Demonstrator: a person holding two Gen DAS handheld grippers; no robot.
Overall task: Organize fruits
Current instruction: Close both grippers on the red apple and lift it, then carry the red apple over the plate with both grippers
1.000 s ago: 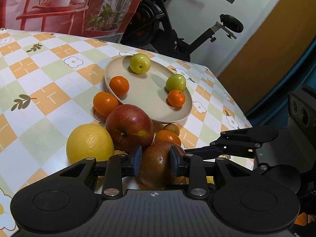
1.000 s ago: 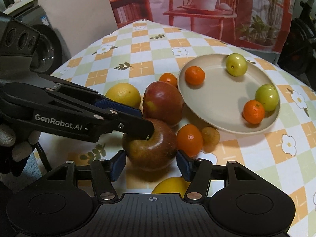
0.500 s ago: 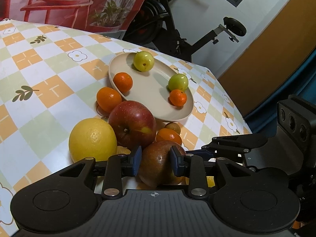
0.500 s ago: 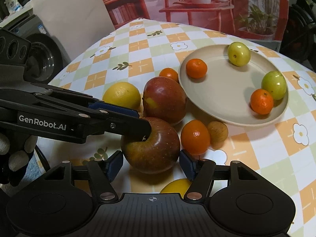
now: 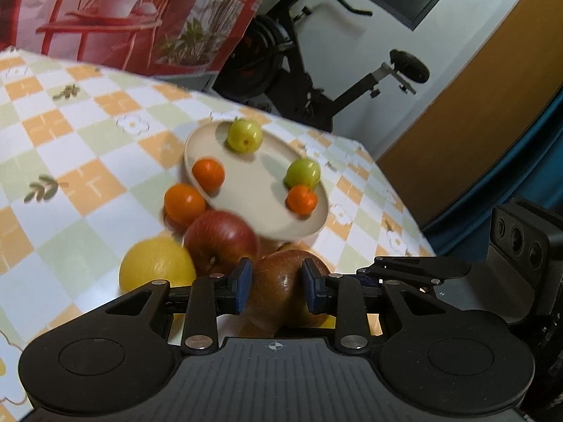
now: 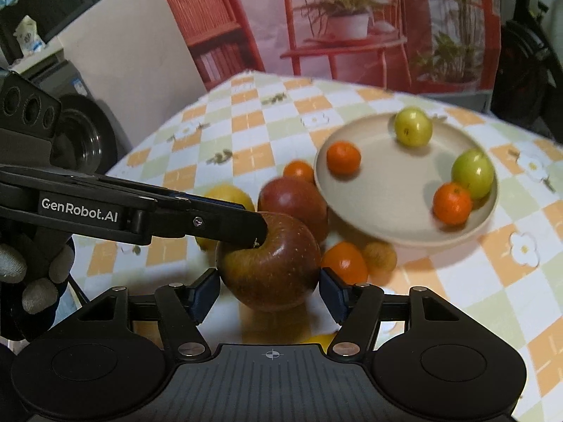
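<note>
My left gripper (image 5: 276,286) is shut on a dark red-brown apple (image 5: 281,302), its blue pads pressing both sides of the top. In the right wrist view its fingers (image 6: 211,219) reach in from the left onto the apple (image 6: 271,267) by the stem. My right gripper (image 6: 269,295) is open with the apple between its pads, which stand close beside its lower flanks. Beyond lies a beige plate (image 6: 387,190) with two green fruits and two tangerines. A second red apple (image 6: 292,200), a yellow citrus (image 5: 156,267) and a tangerine (image 5: 184,204) sit beside the plate (image 5: 260,193).
Another tangerine (image 6: 343,262) and a small brown fruit (image 6: 380,255) lie right of the held apple. The checked tablecloth (image 6: 246,133) ends just past the plate, with an exercise bike (image 5: 316,81) behind. A gloved hand (image 6: 35,281) holds the left gripper at the table's left edge.
The apple stays in the left gripper and now fills the gap between the right pads, which have spread slightly. Both views have swung a little and are blurred.
</note>
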